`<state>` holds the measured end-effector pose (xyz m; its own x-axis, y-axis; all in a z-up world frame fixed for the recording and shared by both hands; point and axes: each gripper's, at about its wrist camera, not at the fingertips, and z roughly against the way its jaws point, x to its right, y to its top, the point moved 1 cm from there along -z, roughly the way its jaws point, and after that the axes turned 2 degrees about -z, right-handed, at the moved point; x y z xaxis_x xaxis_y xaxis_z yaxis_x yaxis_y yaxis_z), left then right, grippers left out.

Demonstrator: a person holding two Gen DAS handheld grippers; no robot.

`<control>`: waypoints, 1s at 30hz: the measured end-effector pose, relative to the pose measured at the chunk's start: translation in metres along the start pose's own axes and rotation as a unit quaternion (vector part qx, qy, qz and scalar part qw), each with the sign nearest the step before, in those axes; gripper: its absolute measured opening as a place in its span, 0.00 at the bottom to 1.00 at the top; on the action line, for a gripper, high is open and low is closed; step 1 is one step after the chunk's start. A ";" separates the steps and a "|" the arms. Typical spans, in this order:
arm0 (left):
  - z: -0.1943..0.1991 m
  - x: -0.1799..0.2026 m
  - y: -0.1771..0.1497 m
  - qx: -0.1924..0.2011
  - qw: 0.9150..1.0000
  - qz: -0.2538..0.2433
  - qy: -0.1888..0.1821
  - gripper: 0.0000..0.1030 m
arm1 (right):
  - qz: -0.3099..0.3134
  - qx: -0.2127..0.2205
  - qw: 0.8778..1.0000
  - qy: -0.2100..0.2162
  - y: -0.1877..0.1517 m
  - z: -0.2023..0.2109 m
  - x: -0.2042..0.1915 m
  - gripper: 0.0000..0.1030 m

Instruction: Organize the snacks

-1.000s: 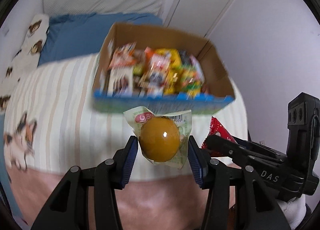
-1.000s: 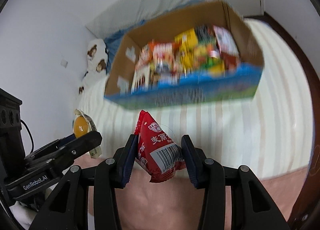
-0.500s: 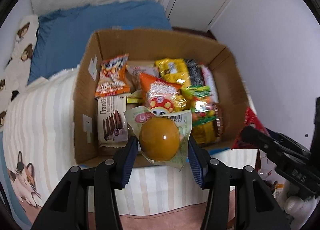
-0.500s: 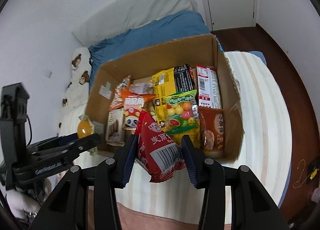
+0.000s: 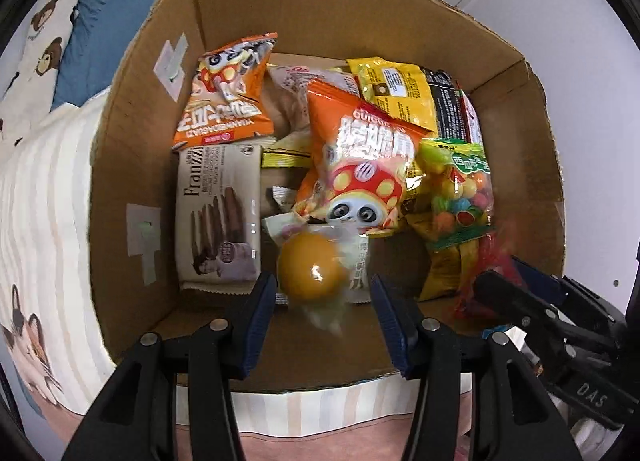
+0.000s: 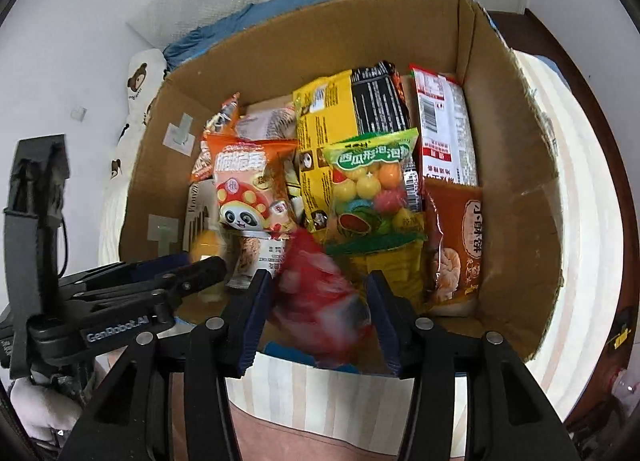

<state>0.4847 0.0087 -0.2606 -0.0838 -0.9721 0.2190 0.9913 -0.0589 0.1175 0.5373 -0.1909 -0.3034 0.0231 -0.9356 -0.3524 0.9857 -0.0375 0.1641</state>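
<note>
A cardboard box [image 5: 132, 165] full of snack packs stands on the striped bed; it also shows in the right wrist view [image 6: 516, 165]. My left gripper [image 5: 323, 293] is open over the box's near edge, and the orange-ball snack pack [image 5: 310, 269] is blurred between the spread fingers, no longer pinched. My right gripper [image 6: 316, 297] is open too, with the blurred red packet [image 6: 320, 293] between its fingers. In the left wrist view the right gripper [image 5: 516, 285] sits at the box's right front with the red packet [image 5: 486, 261].
Inside the box lie an orange panda bag [image 5: 360, 165], a Franzzi wafer pack [image 5: 218, 213], a gumball bag [image 6: 372, 189] and several others. A blue pillow [image 5: 116, 13] lies behind the box. A dark wood floor [image 6: 592, 101] is to the right.
Both grippers moved forward over the box's near edge and opened. The orange-ball pack and the red packet came loose and are blurred in motion.
</note>
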 end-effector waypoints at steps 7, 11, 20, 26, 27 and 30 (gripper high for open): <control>0.016 -0.004 0.000 0.018 1.000 0.000 0.021 0.69 | -0.003 0.018 0.999 -0.037 0.002 0.008 0.004 0.87; 0.030 -0.003 -0.005 0.043 0.998 -0.008 0.042 0.91 | 0.006 0.031 0.997 -0.075 0.002 0.016 0.004 0.94; 0.049 0.001 -0.009 0.072 0.994 -0.018 0.084 0.96 | 0.001 0.057 0.993 -0.104 -0.005 0.034 0.011 0.95; 0.058 0.004 -0.013 0.089 0.992 -0.014 0.086 0.96 | 0.004 0.075 0.991 -0.109 -0.010 0.046 0.008 0.95; 0.061 0.004 -0.015 0.093 0.992 -0.014 0.087 0.96 | 0.005 0.077 0.991 -0.107 -0.011 0.048 0.007 0.95; 0.070 0.007 -0.020 0.107 0.990 -0.013 0.087 0.96 | 0.009 0.087 0.991 -0.105 -0.016 0.056 0.004 0.95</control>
<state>0.4572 0.0188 -0.1940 -0.0719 -0.9964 0.0460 0.9432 -0.0529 0.3280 0.5122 -0.2142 -0.2557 -0.0138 -0.9885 -0.1508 0.9413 -0.0637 0.3315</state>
